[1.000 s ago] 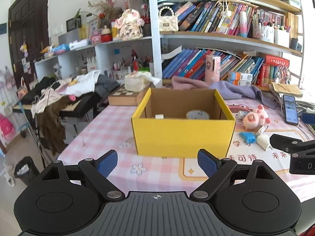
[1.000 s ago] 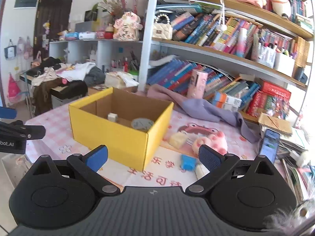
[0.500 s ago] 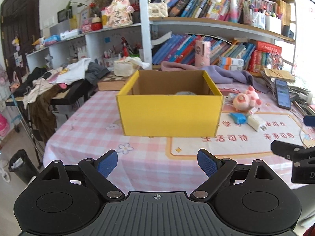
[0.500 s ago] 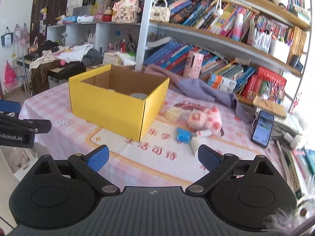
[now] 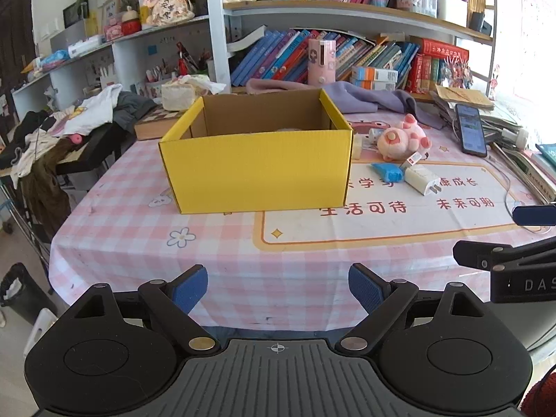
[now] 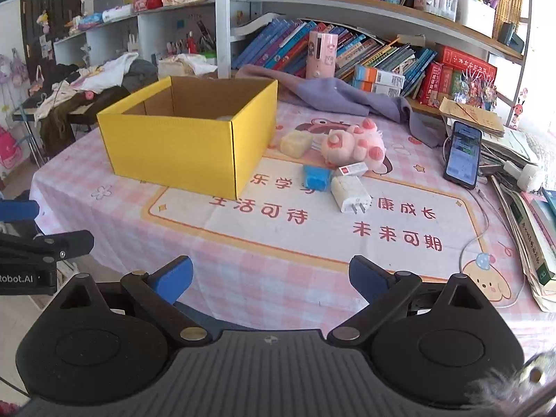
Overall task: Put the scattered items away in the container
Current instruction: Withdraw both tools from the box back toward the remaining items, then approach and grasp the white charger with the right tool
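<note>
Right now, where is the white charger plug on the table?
In the right wrist view, the white charger plug lies on the tablecloth right of the yellow box, beside the blue item and in front of the pink plush pig.

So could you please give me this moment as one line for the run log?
left gripper: open, empty | right gripper: open, empty | yellow box: upright on table | pig plush, white charger, blue item: beside box

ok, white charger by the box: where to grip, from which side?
Grip the charger across its long flat sides, mid-body, coming from above. It lies flat with prongs toward the camera; the blue item sits close on its left, so probably keep the fingers off that end.
</note>
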Action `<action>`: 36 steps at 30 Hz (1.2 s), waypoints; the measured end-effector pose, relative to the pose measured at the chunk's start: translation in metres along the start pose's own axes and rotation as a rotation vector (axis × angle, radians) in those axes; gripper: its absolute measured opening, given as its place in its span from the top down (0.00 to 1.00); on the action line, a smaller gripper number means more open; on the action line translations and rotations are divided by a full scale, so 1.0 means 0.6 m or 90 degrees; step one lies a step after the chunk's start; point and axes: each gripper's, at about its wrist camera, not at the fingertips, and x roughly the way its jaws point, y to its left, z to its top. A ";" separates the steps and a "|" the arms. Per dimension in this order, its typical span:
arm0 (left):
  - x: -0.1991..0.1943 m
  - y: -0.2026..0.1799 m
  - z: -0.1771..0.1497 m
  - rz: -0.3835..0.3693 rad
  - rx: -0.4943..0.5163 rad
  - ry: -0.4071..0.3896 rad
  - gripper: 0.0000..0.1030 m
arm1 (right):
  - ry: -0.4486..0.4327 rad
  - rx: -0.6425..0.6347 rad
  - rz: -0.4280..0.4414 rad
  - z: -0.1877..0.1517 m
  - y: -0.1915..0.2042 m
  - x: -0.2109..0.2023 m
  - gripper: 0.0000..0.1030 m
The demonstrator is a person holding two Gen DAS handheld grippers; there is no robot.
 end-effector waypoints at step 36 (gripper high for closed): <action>0.081 -0.104 0.036 -0.117 0.063 0.052 0.13 | 0.047 0.022 -0.077 -0.004 -0.092 0.024 0.09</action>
